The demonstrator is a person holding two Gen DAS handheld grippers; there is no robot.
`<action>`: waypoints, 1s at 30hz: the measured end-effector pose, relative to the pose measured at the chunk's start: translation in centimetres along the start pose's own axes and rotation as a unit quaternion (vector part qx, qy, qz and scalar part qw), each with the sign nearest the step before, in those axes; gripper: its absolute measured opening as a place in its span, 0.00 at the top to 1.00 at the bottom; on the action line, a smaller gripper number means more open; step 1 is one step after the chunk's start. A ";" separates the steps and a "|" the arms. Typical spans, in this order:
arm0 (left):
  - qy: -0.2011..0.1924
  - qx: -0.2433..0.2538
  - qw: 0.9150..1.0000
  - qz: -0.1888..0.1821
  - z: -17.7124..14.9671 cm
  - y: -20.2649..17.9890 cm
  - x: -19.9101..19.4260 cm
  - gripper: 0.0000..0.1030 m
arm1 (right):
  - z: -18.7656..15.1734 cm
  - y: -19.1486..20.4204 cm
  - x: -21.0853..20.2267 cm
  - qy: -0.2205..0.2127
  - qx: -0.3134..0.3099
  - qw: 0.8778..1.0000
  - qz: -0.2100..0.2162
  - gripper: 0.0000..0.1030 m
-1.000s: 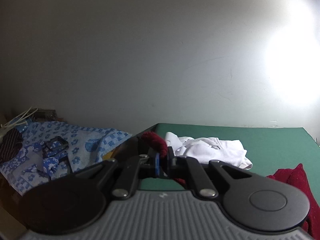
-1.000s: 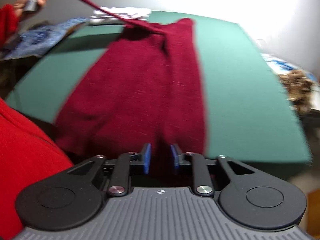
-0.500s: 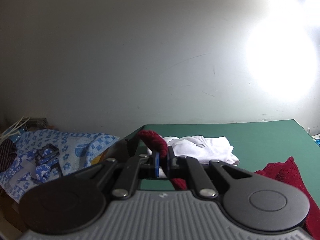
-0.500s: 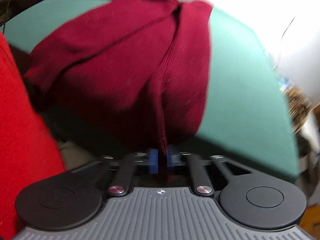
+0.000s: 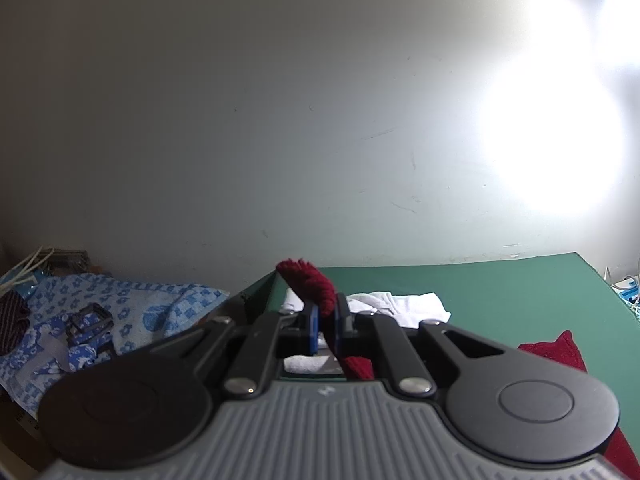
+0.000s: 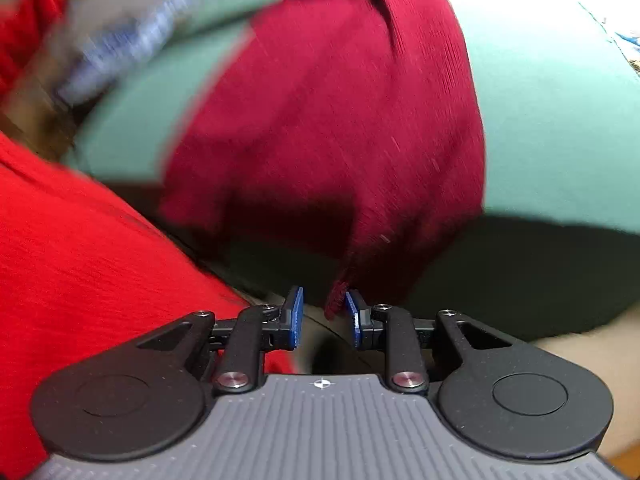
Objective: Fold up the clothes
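The right gripper (image 6: 323, 314) stands with its 2 blue pads parted, a corner of the dark red knitted garment (image 6: 340, 120) hanging loose between them. At 12 o'clock the cloth drapes over the green table (image 6: 540, 100) edge. The left gripper (image 5: 325, 320) pinches another corner. Held by 1 claw, the garment may slide off and bunch.
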State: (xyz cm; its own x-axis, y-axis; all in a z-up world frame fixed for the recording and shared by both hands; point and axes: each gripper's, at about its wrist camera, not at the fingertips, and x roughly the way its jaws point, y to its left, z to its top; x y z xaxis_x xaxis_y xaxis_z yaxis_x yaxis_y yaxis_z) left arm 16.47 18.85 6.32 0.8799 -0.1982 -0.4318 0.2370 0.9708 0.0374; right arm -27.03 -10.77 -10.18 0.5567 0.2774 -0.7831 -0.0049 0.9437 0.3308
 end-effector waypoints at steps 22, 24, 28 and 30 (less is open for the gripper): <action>-0.007 -0.014 1.000 -0.002 0.8 0.4 -1.1 0.91 | 3.4 1.9 2.3 -0.088 -0.009 0.991 -0.103 0.96; -0.014 -0.017 1.000 -0.005 1.1 0.2 -1.4 0.91 | 3.6 2.3 3.1 -0.085 -0.007 0.993 -0.083 0.93; -0.012 -0.015 1.000 -0.009 1.1 -0.2 -1.7 0.91 | 3.2 2.4 5.6 -0.039 -0.005 0.996 -0.085 0.80; -0.015 -0.012 1.000 -0.005 1.1 -0.2 -2.0 0.91 | 3.4 2.3 4.0 -0.069 -0.002 0.995 -0.072 0.80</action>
State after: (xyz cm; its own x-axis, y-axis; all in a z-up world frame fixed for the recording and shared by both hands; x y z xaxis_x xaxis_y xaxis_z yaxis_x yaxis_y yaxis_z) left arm 15.12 18.91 8.15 0.8895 -0.2109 -0.4054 0.2358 0.9717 0.0118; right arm -21.96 -8.08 -10.70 0.6610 0.1123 -0.7420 0.0806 0.9724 0.2190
